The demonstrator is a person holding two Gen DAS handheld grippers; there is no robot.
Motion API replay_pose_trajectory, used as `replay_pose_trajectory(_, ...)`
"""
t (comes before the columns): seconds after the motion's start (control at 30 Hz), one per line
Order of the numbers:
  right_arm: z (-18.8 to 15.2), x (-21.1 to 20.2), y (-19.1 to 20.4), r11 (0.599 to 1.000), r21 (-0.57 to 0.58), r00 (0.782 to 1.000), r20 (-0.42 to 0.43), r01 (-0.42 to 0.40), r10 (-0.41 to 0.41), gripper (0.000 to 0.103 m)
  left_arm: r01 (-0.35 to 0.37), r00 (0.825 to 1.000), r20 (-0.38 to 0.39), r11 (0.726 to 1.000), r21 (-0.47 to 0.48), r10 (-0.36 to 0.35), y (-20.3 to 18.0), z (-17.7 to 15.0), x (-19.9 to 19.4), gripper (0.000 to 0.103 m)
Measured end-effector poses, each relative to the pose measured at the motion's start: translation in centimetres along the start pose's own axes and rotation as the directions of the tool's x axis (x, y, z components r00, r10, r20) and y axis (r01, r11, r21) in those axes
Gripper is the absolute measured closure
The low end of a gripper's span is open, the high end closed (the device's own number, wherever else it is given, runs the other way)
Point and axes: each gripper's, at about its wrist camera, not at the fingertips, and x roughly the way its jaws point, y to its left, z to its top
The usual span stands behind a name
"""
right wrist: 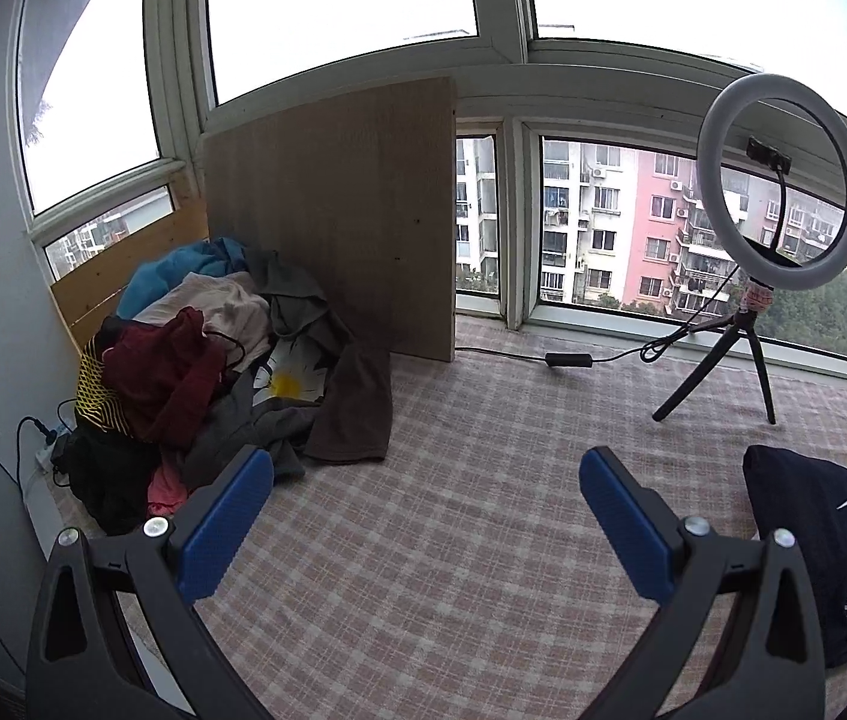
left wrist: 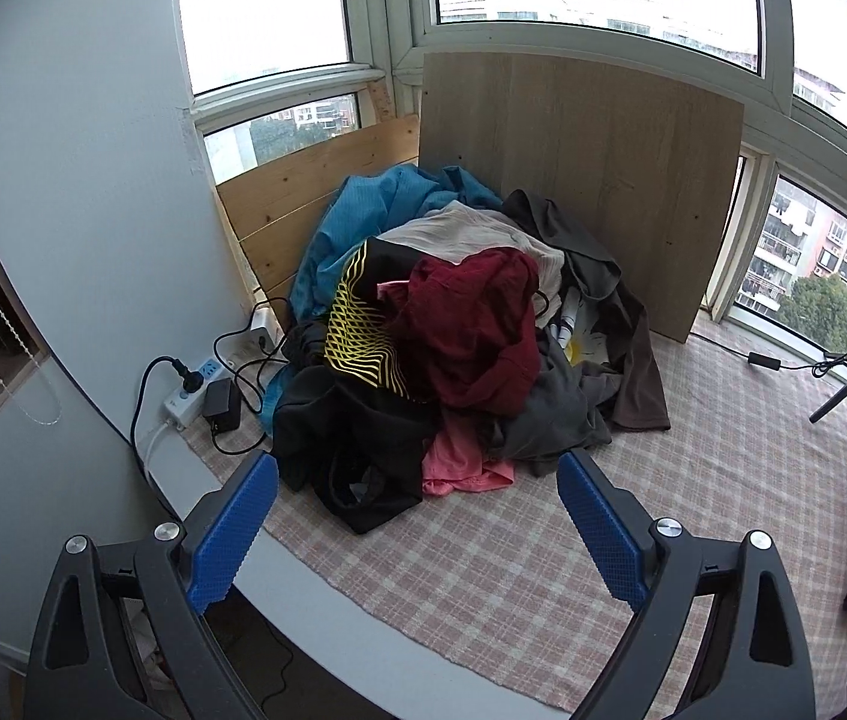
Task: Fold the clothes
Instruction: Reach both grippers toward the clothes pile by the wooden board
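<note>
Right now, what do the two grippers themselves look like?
Both look alike. The left gripper and right gripper each have two black angular arms with triangular cut-outs and silver round bolts at the joints. Each finger carries a long blue pad with a fine dotted grip texture. No cables or sleeves show.

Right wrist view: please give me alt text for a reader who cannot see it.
The open right gripper hovers empty over a pink checked cloth. A heap of unfolded mixed-colour clothes sits at left against a wooden board, a folded dark navy garment at right, a ring light on a tripod by the window.
</note>
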Motion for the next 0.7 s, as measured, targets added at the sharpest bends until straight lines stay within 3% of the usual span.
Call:
replay_pose_trajectory(0.17, 1.1, 2.6, 3.7, 0.997, -0.053, 0.998, -0.010, -0.056, 0.055, 0.001, -0.042, 0.999, 0.010, 0.999, -0.012, 0.043, 3.1, 1.3, 2.0, 0.009)
replay_pose_trajectory(0.3, 2.2, 4.8, 7.4, 0.995, -0.079, 0.998, -0.009, -0.055, 0.055, 0.001, -0.065, 0.998, 0.019, 0.998, -0.022, 0.065, 6.5, 2.8, 3.5, 0.008)
replay_pose_trajectory(0.5, 4.0, 8.2, 12.6, 0.997, -0.059, 0.999, -0.023, -0.050, 0.049, 0.002, -0.030, 0.999, 0.022, 0.999, -0.029, 0.031, 12.2, 5.8, 7.2, 0.008)
replay_pose_trajectory(0.67, 5.0, 11.3, 15.9, 0.999, -0.042, 0.998, -0.062, -0.027, 0.024, 0.023, 0.021, 1.000, 0.007, 1.000, -0.002, -0.021, 14.7, 7.7, 10.6, 0.008)
replay_pose_trajectory(0.7, 5.1, 12.0, 16.3, 0.999, -0.032, 0.996, -0.082, -0.031, 0.029, 0.023, 0.041, 0.999, 0.008, 0.999, 0.008, -0.041, 15.0, 8.1, 11.2, 0.008)
